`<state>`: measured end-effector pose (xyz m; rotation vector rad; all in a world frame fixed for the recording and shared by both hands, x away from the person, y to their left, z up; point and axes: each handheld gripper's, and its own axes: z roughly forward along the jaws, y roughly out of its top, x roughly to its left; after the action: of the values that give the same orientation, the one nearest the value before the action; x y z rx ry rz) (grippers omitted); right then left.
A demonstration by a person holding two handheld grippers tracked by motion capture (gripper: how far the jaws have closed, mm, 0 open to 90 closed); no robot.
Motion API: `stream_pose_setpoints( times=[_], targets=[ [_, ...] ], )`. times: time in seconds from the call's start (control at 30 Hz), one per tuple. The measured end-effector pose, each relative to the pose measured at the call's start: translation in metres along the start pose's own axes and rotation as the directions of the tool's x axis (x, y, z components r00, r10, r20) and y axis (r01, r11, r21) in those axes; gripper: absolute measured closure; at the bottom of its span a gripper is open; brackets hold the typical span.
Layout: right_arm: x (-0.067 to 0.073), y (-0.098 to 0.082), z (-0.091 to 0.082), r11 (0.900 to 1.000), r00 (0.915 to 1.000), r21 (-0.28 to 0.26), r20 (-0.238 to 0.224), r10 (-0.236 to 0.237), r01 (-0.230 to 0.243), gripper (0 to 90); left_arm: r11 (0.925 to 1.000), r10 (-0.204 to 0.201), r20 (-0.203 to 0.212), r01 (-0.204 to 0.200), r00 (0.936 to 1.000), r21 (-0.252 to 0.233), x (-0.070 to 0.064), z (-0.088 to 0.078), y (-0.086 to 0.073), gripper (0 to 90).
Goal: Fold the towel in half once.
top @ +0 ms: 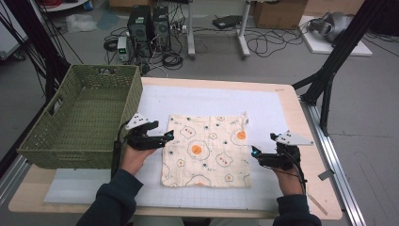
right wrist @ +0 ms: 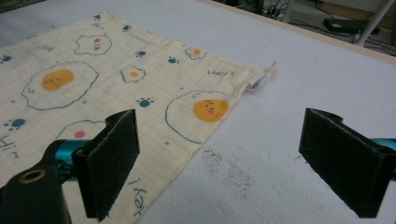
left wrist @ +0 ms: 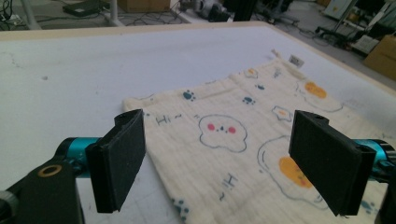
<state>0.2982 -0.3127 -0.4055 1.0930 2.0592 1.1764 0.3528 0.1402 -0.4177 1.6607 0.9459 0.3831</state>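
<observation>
Cloth (top: 207, 149) on table (top: 287, 101), basket (top: 82, 117) at left

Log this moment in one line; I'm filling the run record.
cloth: flat on table | left gripper: open, at left edge | right gripper: open, at right edge | basket: left

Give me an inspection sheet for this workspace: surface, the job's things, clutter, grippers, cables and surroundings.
Surface: wooden table under a white gridded mat; dark specks on the mat near the cloth's edge in the right gripper view.
Job's things: printed cloth with egg and paw pattern, spread flat mid-mat, small tag at its far right corner.
Clutter: green woven basket at the table's left edge; nothing seen inside it.
Grippers: left gripper at the cloth's left edge, jaws open; right gripper just off the cloth's right edge, jaws open. Neither holds anything.
Cables: one trails back from each gripper along the forearm; loose loops on the floor behind the table.
Surroundings: computer towers, cardboard box, black frame struts.
</observation>
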Motion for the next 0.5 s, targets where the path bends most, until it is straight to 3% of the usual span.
stream_pose_setpoints(
  times=[0.03, 0.27, 0.5],
  targets=[
    [0.000, 0.000, 0.000, 1.000, 1.0000, 0.000, -0.001, 0.001, -0.001, 11.6, 0.9999, -0.004, 0.000, 0.004, 1.0000, -0.012, 0.000, 0.002, 0.001, 19.3],
    [-0.001, 0.000, 0.001, 1.000, 0.9999, 0.000, -0.007, 0.013, -0.013, 11.6, 0.9982, -0.016, -0.095, 0.022, 0.9954, 0.055, 0.015, 0.023, 0.018, 20.8],
    [-0.001, -0.001, 0.002, 1.000, 0.9999, 0.010, -0.010, 0.011, -0.011, 11.6, 0.9943, -0.008, -0.140, 0.023, 0.9901, 0.104, 0.027, 0.044, 0.031, 27.2]
  ],
)
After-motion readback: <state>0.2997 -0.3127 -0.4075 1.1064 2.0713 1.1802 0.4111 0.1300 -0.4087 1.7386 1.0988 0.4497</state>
